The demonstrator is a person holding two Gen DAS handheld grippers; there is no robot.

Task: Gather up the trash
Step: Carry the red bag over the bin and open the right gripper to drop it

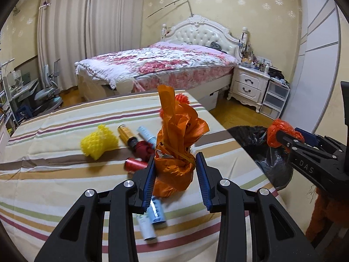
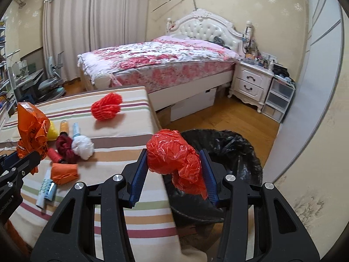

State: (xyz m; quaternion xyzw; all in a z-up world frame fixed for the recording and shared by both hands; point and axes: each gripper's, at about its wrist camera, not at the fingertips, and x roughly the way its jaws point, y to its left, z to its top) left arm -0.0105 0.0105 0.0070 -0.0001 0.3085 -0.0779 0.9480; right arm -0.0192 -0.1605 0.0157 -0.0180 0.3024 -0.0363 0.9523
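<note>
My left gripper (image 1: 175, 163) is shut on a tied orange plastic bag (image 1: 176, 144), held above the striped table (image 1: 54, 185). My right gripper (image 2: 174, 159) is shut on a crumpled red plastic bag (image 2: 172, 155), at the table's right edge and over the near rim of a bin with a black liner (image 2: 231, 150). Loose trash lies on the table: a yellow foam net (image 1: 99, 142), a gold can (image 1: 126, 135), a red foam net (image 2: 106, 107), a white wad (image 2: 84, 146), a dark red wad (image 2: 64, 146), an orange piece (image 2: 64, 172) and blue-white tubes (image 2: 47, 190).
A bed (image 2: 163, 61) with a floral cover stands behind the table. A white nightstand (image 2: 250, 83) and plastic drawers (image 2: 279, 100) are at the back right. A desk chair (image 1: 48, 91) is at the left. A pale wall (image 2: 309, 131) runs close beside the bin.
</note>
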